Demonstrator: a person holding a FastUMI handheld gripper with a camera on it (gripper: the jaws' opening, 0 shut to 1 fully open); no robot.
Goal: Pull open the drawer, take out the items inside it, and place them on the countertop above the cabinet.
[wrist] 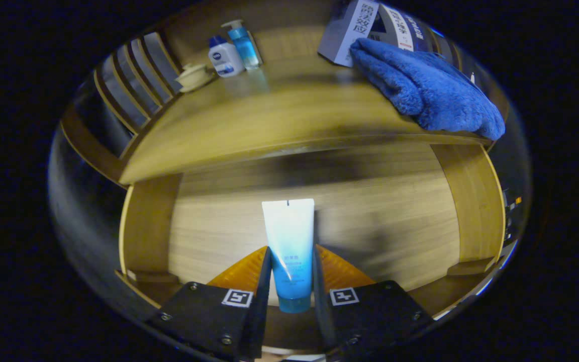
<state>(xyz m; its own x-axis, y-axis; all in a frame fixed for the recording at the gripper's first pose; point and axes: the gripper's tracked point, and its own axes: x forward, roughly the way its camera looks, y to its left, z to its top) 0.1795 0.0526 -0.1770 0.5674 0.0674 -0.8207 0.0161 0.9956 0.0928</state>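
Gripper view: gripper (292, 266) closed on a tube (289, 251), one finger pressing each side of it. Tube held upright between the fingers, flat crimped end pointing up, round cap end low down near the gripper body. White at the top of the tube, fading to blue at the bottom.

Right under and behind the tube, the open drawer (319, 221), with a pale wooden floor and darker wooden walls to the left and right of the gripper.

Beyond the drawer and higher up, the wooden worktop (269, 120). On it, far ahead and to the right of the fingers, a fluffy blue towel (427, 88) hanging a little over the front edge. Just behind the towel, a box (350, 32), touching it. Far ahead and to the left, a small white bottle (225, 58) with a blue cap, and a clear blue bottle (244, 46) right beside it. Near them, further left, a small pale dish (194, 76). Wooden slats (133, 75) at the left end of the worktop.
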